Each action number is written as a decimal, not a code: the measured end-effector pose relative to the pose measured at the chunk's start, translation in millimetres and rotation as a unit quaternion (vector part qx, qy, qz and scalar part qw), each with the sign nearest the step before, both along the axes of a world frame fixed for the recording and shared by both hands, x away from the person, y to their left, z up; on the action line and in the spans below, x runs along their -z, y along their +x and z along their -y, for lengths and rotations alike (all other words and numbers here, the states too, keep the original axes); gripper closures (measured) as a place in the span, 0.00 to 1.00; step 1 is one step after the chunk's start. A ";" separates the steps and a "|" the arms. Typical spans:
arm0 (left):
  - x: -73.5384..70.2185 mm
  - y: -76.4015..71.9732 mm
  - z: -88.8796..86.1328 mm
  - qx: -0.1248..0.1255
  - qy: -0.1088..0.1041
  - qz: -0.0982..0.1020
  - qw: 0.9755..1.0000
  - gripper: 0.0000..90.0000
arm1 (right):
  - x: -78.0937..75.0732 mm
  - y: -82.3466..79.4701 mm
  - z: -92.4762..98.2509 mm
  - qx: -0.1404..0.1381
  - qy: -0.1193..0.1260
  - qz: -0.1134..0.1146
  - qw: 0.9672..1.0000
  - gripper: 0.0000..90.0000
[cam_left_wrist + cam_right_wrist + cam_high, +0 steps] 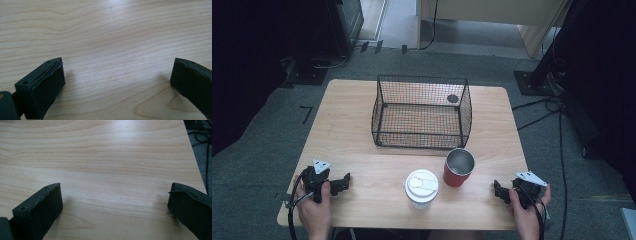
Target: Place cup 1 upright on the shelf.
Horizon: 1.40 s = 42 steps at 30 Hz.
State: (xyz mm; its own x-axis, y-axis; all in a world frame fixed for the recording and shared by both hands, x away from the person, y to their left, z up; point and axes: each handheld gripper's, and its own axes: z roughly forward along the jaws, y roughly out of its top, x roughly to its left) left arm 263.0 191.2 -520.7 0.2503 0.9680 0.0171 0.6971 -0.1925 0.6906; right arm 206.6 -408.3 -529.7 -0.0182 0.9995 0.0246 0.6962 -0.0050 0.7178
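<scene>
A black wire mesh basket stands at the middle back of the wooden table. In front of it, a red cup with a shiny metal inside stands upright. A white cup with a white lid sits just left of it, nearer the front edge. My left gripper rests at the front left, held by a hand. Its jaws are wide apart over bare wood, so the left gripper is open. My right gripper rests at the front right. The right gripper is open too, with nothing between its jaws.
A dark round spot shows through the mesh at the basket's back right. The table's right edge runs close to my right gripper, with cables on the grey floor beyond. Dark equipment stands at the far left and right.
</scene>
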 end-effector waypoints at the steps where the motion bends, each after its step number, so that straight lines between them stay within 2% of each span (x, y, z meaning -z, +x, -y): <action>1: 0.0 0.0 0.0 0.000 0.000 0.000 1.000 0.00 | 0.0 -0.8 -0.4 0.004 0.001 0.000 1.000 0.00; 7: 0.1 0.1 0.6 -0.003 0.000 0.000 1.000 0.00 | -0.1 -3.5 -3.1 0.016 0.005 0.002 1.000 0.00; 8: 0.1 0.1 0.7 -0.004 0.000 0.000 1.000 0.00 | -1.2 -5.8 -4.4 0.023 0.015 0.014 1.000 0.00; 11: 0.1 0.1 0.6 -0.003 0.000 0.000 1.000 0.00 | -3.3 -7.1 -6.4 0.022 0.015 0.019 0.999 0.00; 14: 0.1 0.1 0.7 -0.003 0.000 0.000 1.000 0.00 | -8.3 -9.2 -11.9 0.013 0.013 0.028 0.999 0.00; 17: 0.1 0.1 0.7 -0.003 0.000 0.000 1.000 0.00 | -14.2 -11.1 -19.8 0.000 0.007 0.047 0.999 0.00; 32: 0.1 0.1 0.7 -0.003 0.000 0.000 1.000 0.00 | -25.3 -14.8 -43.7 -0.041 0.014 0.071 0.997 0.00; 42: 0.1 0.1 0.7 -0.003 0.000 0.000 1.000 0.00 | -31.8 -17.6 -62.9 -0.077 0.026 0.094 0.992 0.00</action>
State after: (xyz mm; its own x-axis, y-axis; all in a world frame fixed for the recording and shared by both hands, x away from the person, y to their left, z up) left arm 263.2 190.6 -520.8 0.2438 0.9697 0.0172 0.6983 -0.1878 0.6908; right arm 189.1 -345.4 -497.9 -0.1791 0.9821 0.0579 0.5453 0.0501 0.8368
